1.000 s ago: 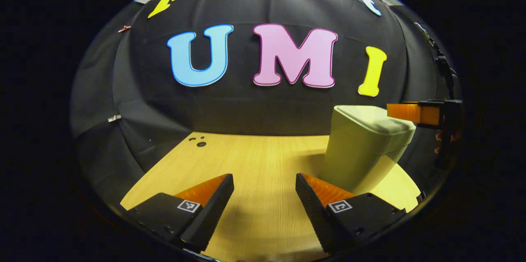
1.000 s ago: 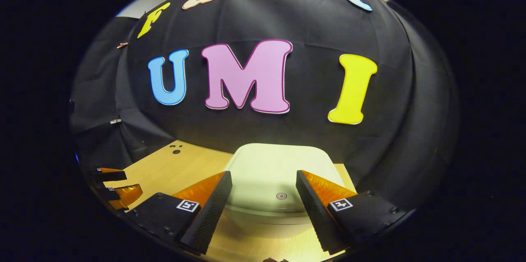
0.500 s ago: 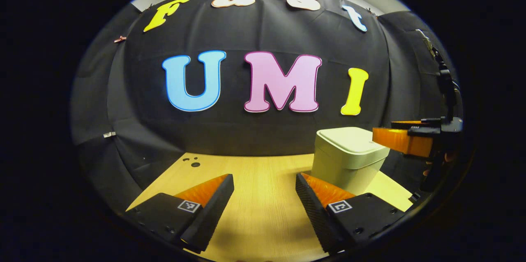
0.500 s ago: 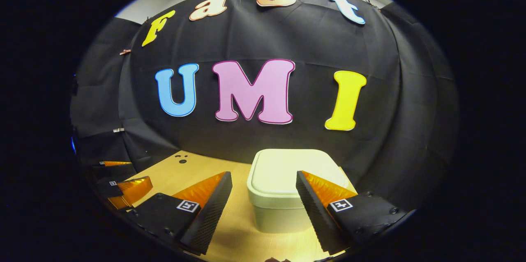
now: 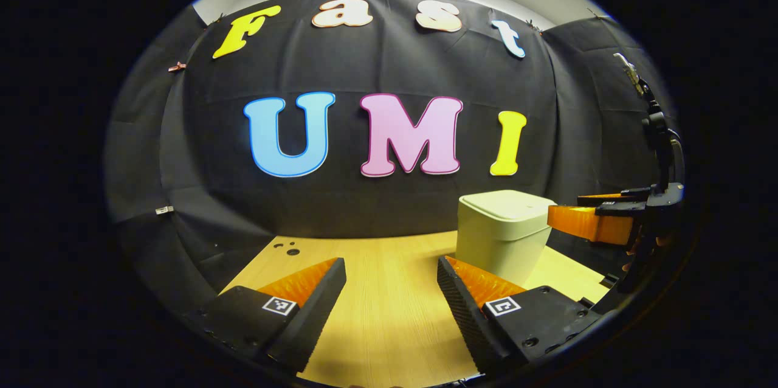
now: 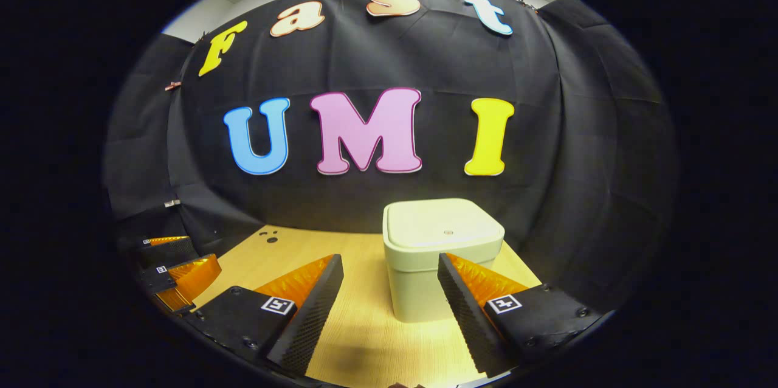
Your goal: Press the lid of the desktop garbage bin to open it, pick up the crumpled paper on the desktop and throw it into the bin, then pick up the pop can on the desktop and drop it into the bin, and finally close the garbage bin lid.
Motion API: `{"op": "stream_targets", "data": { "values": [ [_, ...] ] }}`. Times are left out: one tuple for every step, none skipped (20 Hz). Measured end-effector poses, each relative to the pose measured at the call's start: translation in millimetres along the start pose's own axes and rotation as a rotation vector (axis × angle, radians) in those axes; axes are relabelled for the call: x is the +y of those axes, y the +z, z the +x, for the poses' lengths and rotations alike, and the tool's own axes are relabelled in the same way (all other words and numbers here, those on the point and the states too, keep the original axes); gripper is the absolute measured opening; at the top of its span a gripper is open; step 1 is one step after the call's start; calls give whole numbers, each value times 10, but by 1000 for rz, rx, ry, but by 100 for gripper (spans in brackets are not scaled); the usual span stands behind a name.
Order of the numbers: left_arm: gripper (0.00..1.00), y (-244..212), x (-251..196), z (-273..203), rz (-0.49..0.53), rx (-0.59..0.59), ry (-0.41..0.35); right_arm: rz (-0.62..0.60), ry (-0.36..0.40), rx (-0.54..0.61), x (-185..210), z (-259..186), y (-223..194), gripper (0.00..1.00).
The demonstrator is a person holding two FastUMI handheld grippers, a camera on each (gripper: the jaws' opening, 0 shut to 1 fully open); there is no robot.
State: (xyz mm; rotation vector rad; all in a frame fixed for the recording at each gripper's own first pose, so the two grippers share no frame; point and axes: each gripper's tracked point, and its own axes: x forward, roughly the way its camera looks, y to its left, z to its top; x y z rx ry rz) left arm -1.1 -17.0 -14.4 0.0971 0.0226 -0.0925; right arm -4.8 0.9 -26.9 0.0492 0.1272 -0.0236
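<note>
The pale green garbage bin stands upright on the wooden table, its lid closed and flat, near the back wall.

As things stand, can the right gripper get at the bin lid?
Probably yes: the right gripper is open and empty, facing the bin; its closed lid lies bare, with only table between.

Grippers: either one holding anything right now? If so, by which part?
Nothing is held. The left gripper and right gripper both stand open with only bare desktop between their fingers. The bin sits apart from both, lid down.
</note>
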Motion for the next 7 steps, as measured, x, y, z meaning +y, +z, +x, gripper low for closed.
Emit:
{"op": "stream_targets", "data": {
  "values": [
    [97, -47, -7, -40, -18, 6, 0, 2, 3, 6, 45, -32, -43, 99],
    [97, -92, -10, -73, -37, 10, 0, 2, 3, 10, 78, -58, -93, 99],
    [97, -141, 1, -106, -48, 17, -3, -2, 6, 17, 109, -89, -155, 99],
    [97, -192, 17, -118, -51, 32, -3, -9, 11, 32, 139, -124, -220, 99],
    [97, -241, 72, -140, -51, 43, 8, -15, 18, 44, 168, -170, -265, 99],
    [97, -256, 120, -163, -54, 48, 21, -19, 24, 47, 196, -195, -282, 99],
    [97, -270, 157, -181, -61, 51, 31, -24, 27, 47, 208, -225, -291, 99]
  ]
}}
